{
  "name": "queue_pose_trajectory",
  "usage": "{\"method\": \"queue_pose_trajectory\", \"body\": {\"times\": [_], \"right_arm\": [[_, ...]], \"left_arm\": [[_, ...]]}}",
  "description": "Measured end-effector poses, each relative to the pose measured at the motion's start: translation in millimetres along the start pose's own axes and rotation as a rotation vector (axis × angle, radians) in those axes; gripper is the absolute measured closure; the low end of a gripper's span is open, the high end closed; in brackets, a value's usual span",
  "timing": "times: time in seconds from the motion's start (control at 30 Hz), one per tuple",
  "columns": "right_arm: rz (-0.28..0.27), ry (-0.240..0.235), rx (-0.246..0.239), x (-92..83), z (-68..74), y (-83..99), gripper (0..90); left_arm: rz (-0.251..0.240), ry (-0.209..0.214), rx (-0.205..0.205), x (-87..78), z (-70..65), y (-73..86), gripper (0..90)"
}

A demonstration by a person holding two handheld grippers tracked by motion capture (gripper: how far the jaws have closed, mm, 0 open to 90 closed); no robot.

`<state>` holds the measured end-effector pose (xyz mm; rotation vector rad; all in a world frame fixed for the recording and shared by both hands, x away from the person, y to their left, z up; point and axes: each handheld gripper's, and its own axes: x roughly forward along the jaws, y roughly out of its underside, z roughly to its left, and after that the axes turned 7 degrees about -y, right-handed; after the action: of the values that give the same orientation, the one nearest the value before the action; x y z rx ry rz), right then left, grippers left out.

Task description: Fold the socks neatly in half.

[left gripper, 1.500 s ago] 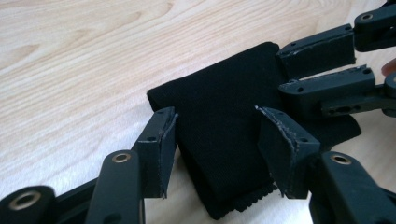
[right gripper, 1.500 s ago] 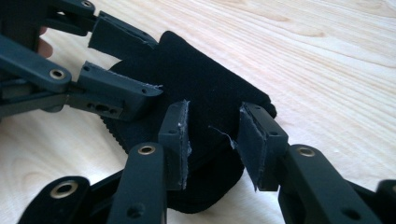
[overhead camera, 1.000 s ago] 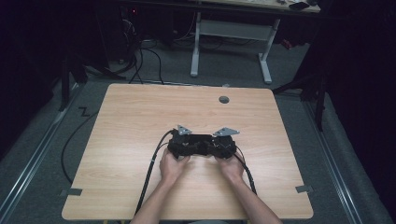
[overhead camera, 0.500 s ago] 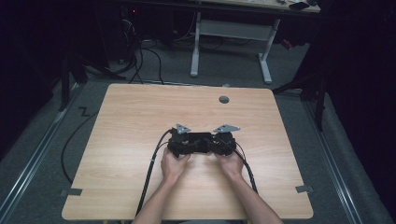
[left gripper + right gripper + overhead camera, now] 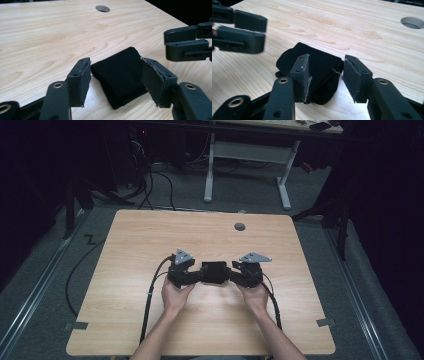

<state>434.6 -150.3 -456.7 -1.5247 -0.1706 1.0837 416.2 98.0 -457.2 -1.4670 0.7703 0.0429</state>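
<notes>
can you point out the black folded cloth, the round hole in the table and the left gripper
black folded cloth (image 5: 122,72), left gripper view, its top face
round hole (image 5: 240,226), high view, its centre
left gripper (image 5: 115,82), left gripper view, midway between its open fingers

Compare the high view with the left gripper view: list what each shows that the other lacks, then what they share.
High view alone: the person's hands, left and right, the trailing cables, grey floor and a white desk frame behind.

Left gripper view alone: close detail of the left hand-held gripper, jaws apart on either side of the folded black cloth, whose layered edge shows.

Both: the wooden table, its round hole, the cloth and the right hand-held gripper.
</notes>
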Motion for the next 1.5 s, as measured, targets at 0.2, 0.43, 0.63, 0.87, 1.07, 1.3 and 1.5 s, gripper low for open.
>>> {"method": "queue_pose_trajectory", "body": {"times": [0.2,0.43,0.63,0.87,1.07,1.3,1.5], "right_arm": [[-0.039,0.004,0.006,-14.4,-0.9,0.3,59.8],[-0.062,-0.007,0.012,-25.1,-1.9,1.2,59.7],[-0.079,0.001,0.028,-37.1,-9.0,9.3,59.7],[-0.091,0.008,0.043,-50.0,-17.1,17.9,59.7],[-0.099,0.012,0.055,-57.0,-21.4,22.8,59.7],[-0.102,0.017,0.065,-62.1,-24.1,28.3,59.7],[-0.103,0.024,0.067,-67.2,-26.5,34.1,59.8]], "left_arm": [[-0.019,0.002,0.003,-13.6,6.3,-0.7,40.8],[-0.043,0.005,0.001,-28.6,10.8,1.6,40.2],[-0.038,-0.02,0.005,-37.5,19.1,10.8,40.2],[-0.035,-0.033,-0.012,-41.7,27.2,18.3,40.1],[-0.04,-0.03,-0.02,-45.1,29.7,19.0,39.6],[-0.016,-0.021,-0.014,-47.7,35.6,22.7,38.0],[-0.014,-0.03,-0.018,-52.0,42.0,26.4,37.4]]}}
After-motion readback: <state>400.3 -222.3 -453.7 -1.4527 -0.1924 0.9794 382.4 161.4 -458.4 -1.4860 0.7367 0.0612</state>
